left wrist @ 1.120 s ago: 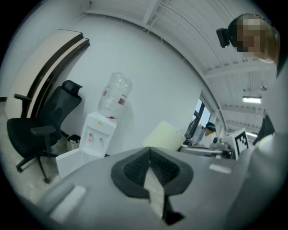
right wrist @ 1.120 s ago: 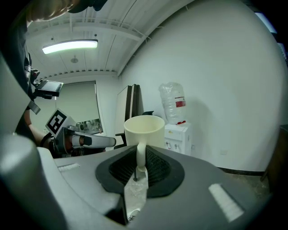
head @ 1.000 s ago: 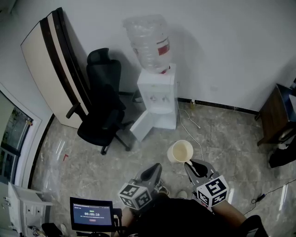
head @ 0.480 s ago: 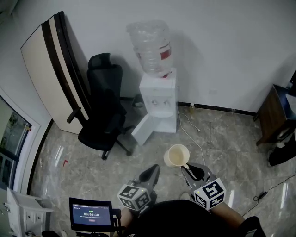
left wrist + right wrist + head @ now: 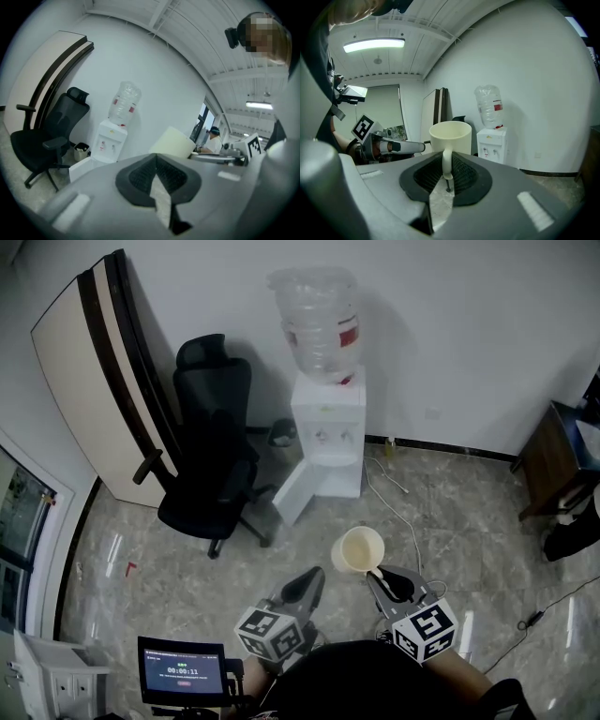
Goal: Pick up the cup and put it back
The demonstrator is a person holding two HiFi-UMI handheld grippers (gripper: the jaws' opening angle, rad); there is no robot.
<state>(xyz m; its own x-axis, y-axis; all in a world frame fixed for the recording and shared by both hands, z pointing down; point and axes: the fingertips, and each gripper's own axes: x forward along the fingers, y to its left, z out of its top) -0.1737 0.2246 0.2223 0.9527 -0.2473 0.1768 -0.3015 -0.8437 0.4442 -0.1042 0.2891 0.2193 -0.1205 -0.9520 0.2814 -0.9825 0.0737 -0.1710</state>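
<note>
A cream cup (image 5: 358, 550) hangs in the air above the floor, upright, held by its handle. My right gripper (image 5: 380, 573) is shut on that handle; in the right gripper view the cup (image 5: 450, 136) stands just beyond the right gripper (image 5: 446, 171), with the handle pinched between the pads. My left gripper (image 5: 314, 575) floats to the cup's left, apart from it, its jaws together with nothing in them. In the left gripper view the cup (image 5: 172, 142) shows past the left gripper (image 5: 157, 161).
A white water dispenser (image 5: 328, 442) with a bottle on top stands at the far wall, its lower door swung open. A black office chair (image 5: 211, 456) and a leaning board (image 5: 94, 362) are to its left. A dark cabinet (image 5: 553, 460) is at right, a small screen (image 5: 181, 671) near left.
The cup stays held by the right gripper and has drifted slightly left in the head view. The room has shifted in that view as the head moved. The left gripper keeps its pose.
</note>
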